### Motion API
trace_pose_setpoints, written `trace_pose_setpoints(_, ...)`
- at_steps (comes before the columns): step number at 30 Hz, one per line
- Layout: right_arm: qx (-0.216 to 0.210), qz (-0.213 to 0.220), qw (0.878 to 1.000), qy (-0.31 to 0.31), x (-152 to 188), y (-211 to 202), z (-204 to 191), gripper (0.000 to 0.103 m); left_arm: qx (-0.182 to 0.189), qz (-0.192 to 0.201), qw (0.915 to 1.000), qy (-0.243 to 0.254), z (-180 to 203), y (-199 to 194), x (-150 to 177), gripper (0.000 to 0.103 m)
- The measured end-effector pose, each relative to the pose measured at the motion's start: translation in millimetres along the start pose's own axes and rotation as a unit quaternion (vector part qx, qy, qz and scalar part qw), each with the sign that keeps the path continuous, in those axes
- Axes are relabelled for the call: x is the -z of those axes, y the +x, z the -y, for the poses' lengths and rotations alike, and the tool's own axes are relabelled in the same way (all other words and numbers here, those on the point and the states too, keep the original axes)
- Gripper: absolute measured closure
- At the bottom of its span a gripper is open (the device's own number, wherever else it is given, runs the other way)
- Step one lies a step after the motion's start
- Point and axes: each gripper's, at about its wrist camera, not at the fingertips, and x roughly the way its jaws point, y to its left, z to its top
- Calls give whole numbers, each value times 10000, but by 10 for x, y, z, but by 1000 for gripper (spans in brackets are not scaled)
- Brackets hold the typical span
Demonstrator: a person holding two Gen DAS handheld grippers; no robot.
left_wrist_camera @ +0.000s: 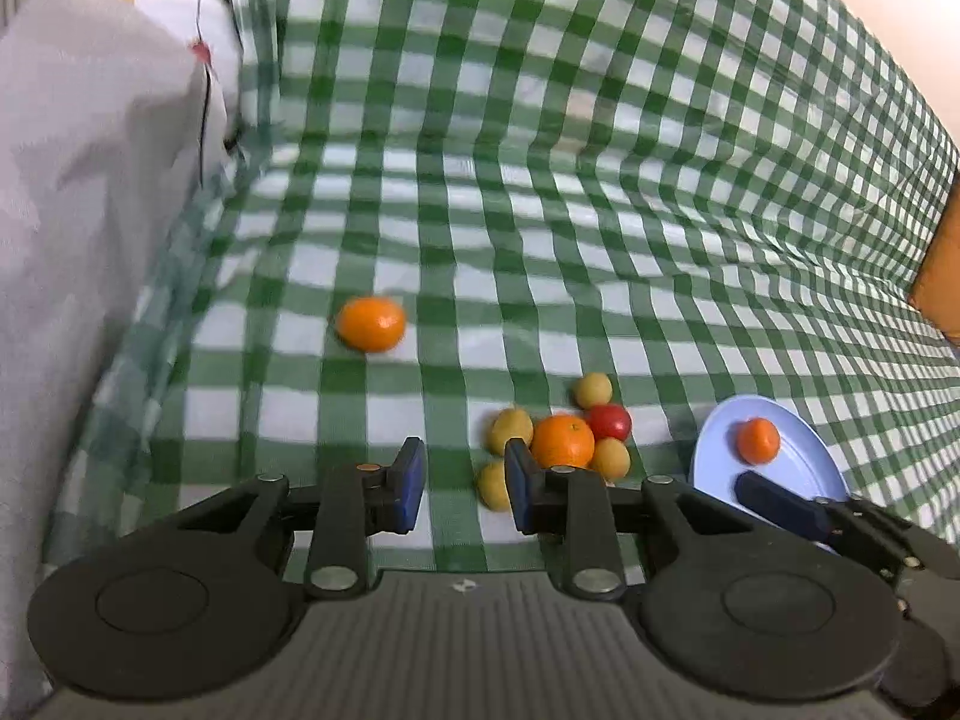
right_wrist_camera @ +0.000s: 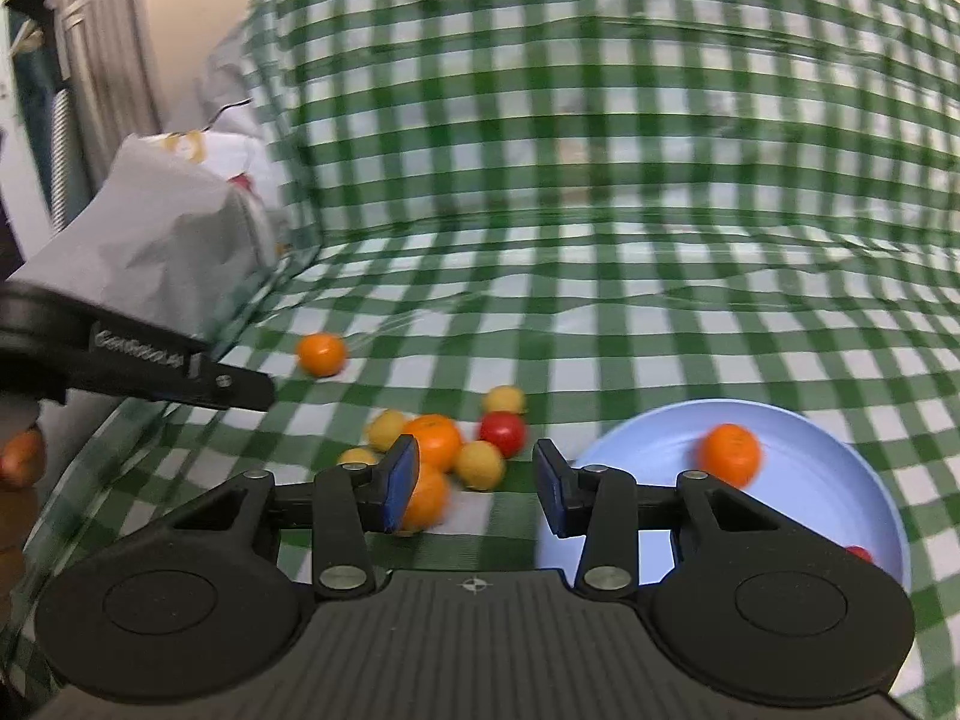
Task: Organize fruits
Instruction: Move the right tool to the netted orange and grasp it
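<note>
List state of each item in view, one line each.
blue plate: on the cloth, holds one orange, red fruit at its near rim
orange on plate: loose
lone orange: on cloth, apart
fruit cluster: on cloth, bunched
left gripper: open, empty
right gripper: open, empty

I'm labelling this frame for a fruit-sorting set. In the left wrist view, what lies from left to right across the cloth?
White bag → lone orange → cluster of yellow fruits, an orange and a red fruit → blue plate holding a small orange.
</note>
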Motion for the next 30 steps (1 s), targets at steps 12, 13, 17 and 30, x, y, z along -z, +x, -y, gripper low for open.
trace_pose_setpoints(12,-156,-388,9984,-384,31,322,-249,50,200,-504,9984,-180,52,408,-69,71)
trace_pose_setpoints(13,-150,-417,9982,-394,37,352,-250,50,197,-547,9981,-209,58,445,-73,71)
trace_pose_setpoints(17,-133,-570,9976,-371,43,507,-258,49,183,-693,9972,-232,85,564,-75,70)
trace_pose_setpoints(30,-64,-798,9962,-346,92,697,-256,58,29,-863,9962,-96,168,733,-48,79)
